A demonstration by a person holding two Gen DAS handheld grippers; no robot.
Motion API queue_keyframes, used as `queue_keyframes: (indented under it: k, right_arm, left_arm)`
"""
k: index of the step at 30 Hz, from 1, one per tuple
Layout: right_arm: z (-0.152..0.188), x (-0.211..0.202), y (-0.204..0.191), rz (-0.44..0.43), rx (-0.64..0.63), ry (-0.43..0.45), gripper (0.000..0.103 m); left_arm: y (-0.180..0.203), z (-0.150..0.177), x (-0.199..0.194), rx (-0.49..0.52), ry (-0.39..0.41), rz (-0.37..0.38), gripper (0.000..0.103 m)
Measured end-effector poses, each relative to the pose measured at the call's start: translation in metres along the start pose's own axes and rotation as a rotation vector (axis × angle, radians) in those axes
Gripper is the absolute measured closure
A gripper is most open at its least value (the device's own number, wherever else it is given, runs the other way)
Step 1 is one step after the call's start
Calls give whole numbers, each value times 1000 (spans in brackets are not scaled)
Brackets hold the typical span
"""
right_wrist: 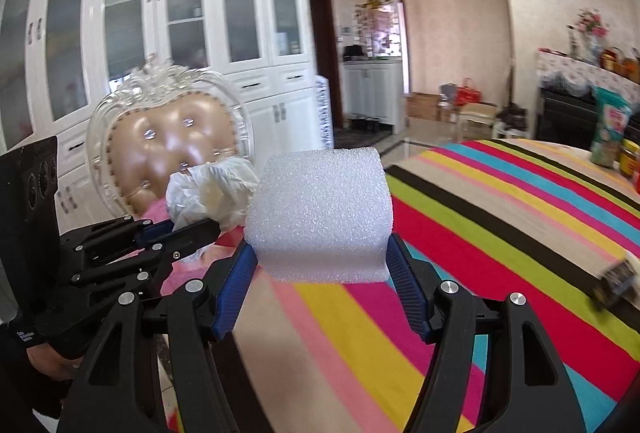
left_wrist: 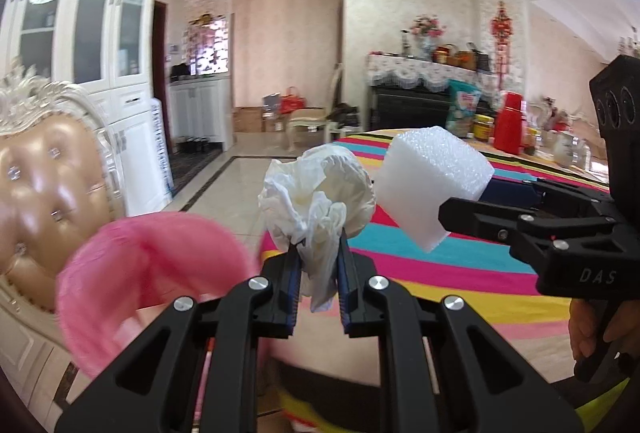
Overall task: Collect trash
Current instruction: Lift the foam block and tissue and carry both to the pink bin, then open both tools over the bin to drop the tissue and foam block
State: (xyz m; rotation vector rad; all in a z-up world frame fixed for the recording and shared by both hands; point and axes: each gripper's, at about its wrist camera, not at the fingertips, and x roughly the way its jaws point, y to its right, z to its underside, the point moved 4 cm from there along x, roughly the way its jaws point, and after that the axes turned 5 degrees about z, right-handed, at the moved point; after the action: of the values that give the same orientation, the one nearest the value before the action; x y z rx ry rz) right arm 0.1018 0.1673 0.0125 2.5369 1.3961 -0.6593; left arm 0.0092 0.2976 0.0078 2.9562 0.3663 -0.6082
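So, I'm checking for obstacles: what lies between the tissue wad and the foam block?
Nothing: the left wrist view shows bare air between the tissue wad and the foam block, with striped tablecloth behind.

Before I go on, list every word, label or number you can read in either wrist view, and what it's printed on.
"DAS": raised letters on the black body of the right gripper, seen from the left wrist view.
Small white print on the left gripper body, right wrist view: too small to read.
Green bag with a red label: blurred, unreadable.
Yellow-labelled jar: unreadable.
Nothing else legible.
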Motion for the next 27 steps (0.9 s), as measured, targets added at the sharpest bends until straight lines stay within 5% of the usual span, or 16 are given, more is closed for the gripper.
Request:
queue_keyframes:
  k: [10, 19, 22, 24, 27]
  right_arm:
    - [-10, 63, -68, -139, -67, -67, 40]
    - [-10, 116, -99, -215, -69, -141, 39]
    - [-10, 128, -103, -224, -63, -158, 37]
    - [-12, 137, -107, -241, -54, -168, 30]
    - [-14, 140, -109, -249, -44, -159, 27]
  left_arm:
    - [-98, 15, -2, -94, -47, -158, 85]
    - [-163, 32, 16, -153, -92, -197, 82]
    - [-173, 36, 21, -155, -100, -203, 71]
    - [-179, 37, 23, -155, -93, -212, 46]
    - [-185, 36, 16, -165, -61, -252, 38]
